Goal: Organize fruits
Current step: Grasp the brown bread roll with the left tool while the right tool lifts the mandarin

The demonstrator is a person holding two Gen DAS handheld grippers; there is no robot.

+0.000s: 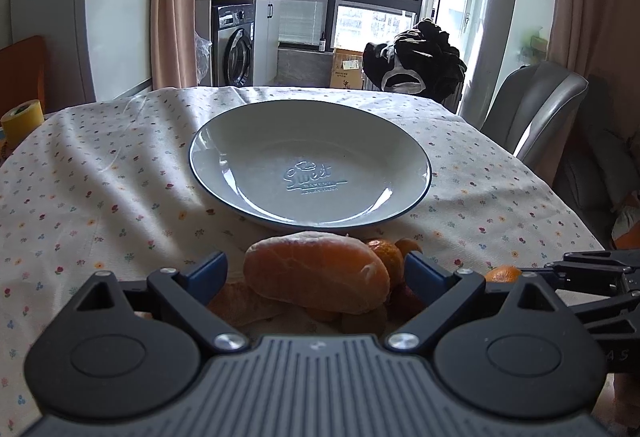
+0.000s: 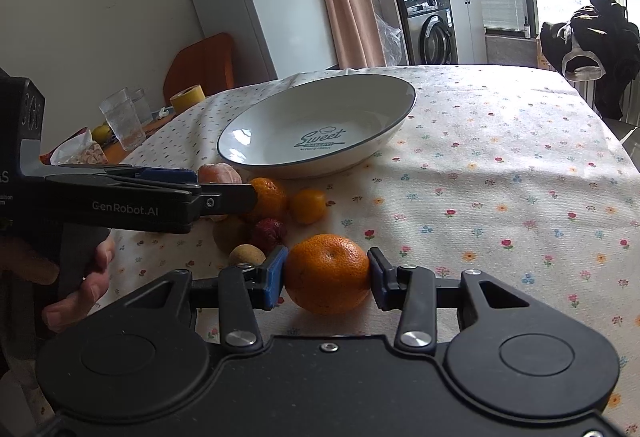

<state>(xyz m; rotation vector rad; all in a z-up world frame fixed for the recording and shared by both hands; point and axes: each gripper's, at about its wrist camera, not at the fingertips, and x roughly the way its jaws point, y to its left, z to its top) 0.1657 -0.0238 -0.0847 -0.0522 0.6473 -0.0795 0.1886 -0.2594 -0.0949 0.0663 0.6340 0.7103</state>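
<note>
Right gripper (image 2: 327, 279) clamped on orange (image 2: 327, 273), frame bottom centre. Left gripper (image 1: 316, 271) apart around peeled fruit (image 1: 316, 271). Plate (image 2: 400, 93) empty, mid-frame. Risk: round orange rolling out of pads.

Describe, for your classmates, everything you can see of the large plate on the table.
The plate is round, shallow and white with a thin dark rim. It looks like glazed ceramic, with glare on the glaze. "Sweet" is printed in dark script at its centre, with smaller, unreadable lettering beneath. It lies flat and empty on the floral tablecloth, beyond the cluster of small fruits. Neither gripper touches it.
</note>
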